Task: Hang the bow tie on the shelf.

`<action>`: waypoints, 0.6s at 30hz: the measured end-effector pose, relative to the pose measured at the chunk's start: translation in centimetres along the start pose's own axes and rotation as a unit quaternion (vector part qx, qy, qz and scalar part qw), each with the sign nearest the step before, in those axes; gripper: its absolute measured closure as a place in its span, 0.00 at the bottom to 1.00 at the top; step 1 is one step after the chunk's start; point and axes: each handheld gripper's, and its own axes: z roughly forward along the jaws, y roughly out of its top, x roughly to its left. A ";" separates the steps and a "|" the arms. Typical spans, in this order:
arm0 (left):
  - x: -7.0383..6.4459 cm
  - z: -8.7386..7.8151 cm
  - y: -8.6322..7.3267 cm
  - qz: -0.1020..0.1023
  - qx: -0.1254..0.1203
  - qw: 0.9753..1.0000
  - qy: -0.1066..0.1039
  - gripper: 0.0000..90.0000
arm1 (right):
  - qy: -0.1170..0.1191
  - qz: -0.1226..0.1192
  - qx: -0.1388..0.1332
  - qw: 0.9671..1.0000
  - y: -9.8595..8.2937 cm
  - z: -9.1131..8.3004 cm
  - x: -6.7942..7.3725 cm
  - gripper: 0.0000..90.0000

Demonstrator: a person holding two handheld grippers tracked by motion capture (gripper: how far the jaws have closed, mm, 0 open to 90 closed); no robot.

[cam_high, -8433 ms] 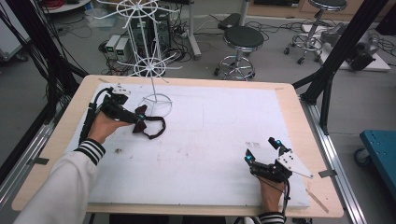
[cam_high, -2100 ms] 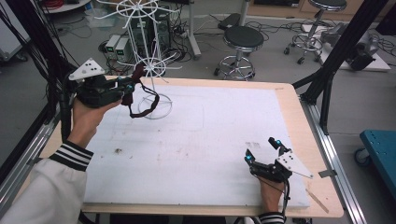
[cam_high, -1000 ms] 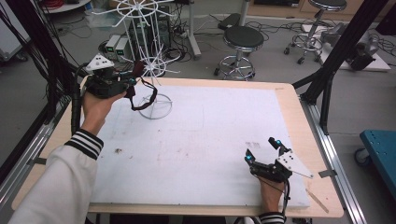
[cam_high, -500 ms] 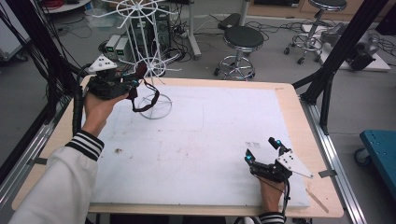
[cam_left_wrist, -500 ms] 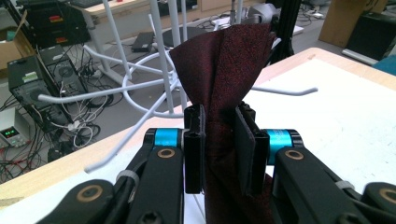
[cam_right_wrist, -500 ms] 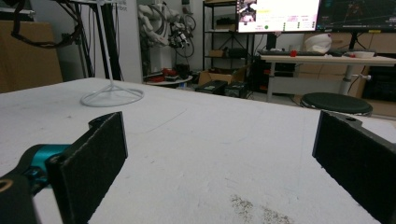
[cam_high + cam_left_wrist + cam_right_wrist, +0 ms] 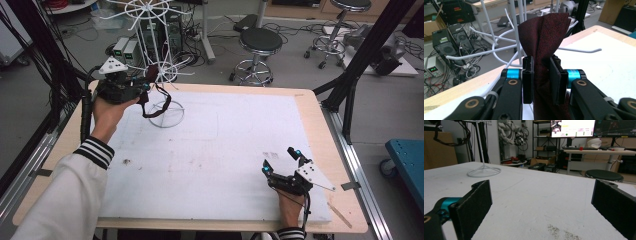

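A dark red bow tie (image 7: 544, 47) with a black strap loop (image 7: 152, 107) is pinched in my left gripper (image 7: 146, 85), which is shut on it. I hold it up at the table's far left, right by the lower arms of the white wire rack (image 7: 160, 60). In the left gripper view the rack's pole (image 7: 516, 30) stands just behind the fabric, and a white arm (image 7: 579, 50) reaches right. My right gripper (image 7: 282, 161) rests open on the white mat (image 7: 225, 145) near the front right corner, nothing between its pads (image 7: 477, 202).
The rack's round wire base (image 7: 165, 112) sits on the mat at the far left, also seen in the right gripper view as the white base (image 7: 484, 172). A small dark smudge (image 7: 125, 161) marks the mat. Stools, cables and equipment stand on the floor beyond the table.
My left gripper lifted the bow tie off the mat and carried it back and right up to the rack's lower arms. The right gripper stayed still.
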 end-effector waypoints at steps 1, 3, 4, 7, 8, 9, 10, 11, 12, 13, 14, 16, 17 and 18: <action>0.0 0.1 0.2 0.003 0.001 1.000 0.001 0.83 | 0.000 0.001 0.000 1.000 0.0 0.0 0.0 0.03; 0.0 0.1 0.3 0.006 0.006 1.000 0.002 0.83 | -0.001 -0.001 0.000 1.000 0.0 0.0 0.0 0.03; 0.0 0.2 0.3 0.005 0.007 1.000 0.003 0.83 | 0.000 0.001 0.000 1.000 0.0 0.0 0.0 0.03; 0.0 0.3 0.4 0.007 0.009 1.000 0.003 0.83 | 0.000 0.000 0.000 1.000 0.0 0.0 0.0 0.03; -0.1 0.3 0.3 0.007 0.010 1.000 0.004 0.82 | 0.000 0.000 0.000 1.000 0.0 0.0 0.0 0.03; -0.1 0.4 0.3 0.007 0.012 1.000 0.005 0.82 | 0.000 0.000 0.000 1.000 0.0 0.0 0.0 0.03; -0.1 0.4 0.3 0.007 0.013 1.000 0.006 0.82 | 0.000 0.000 0.000 1.000 0.0 0.0 0.0 0.03; -0.1 0.4 0.3 0.006 0.014 1.000 0.007 0.82 | 0.001 0.000 0.000 1.000 0.0 0.0 0.0 0.03; -0.1 0.4 0.3 0.006 0.014 1.000 0.008 0.81 | 0.000 0.000 0.000 1.000 0.0 0.0 0.0 0.03; -0.1 0.4 0.3 0.005 0.012 1.000 0.010 0.78 | 0.000 0.000 -0.001 1.000 0.0 0.0 0.0 0.03; 0.0 0.4 0.3 0.000 0.008 1.000 0.012 0.75 | 0.000 0.001 0.000 1.000 0.0 0.0 0.0 0.03; 0.0 0.4 0.3 -0.004 0.006 1.000 0.011 0.62 | 0.000 0.001 0.000 1.000 0.0 0.0 0.0 0.03; 0.1 0.4 0.4 -0.007 0.006 1.000 0.013 0.57 | 0.000 0.000 0.000 1.000 0.0 0.0 0.0 0.03; 0.1 0.3 0.4 -0.007 0.005 1.000 0.013 0.57 | 0.000 0.000 0.000 1.000 0.0 0.0 0.0 0.03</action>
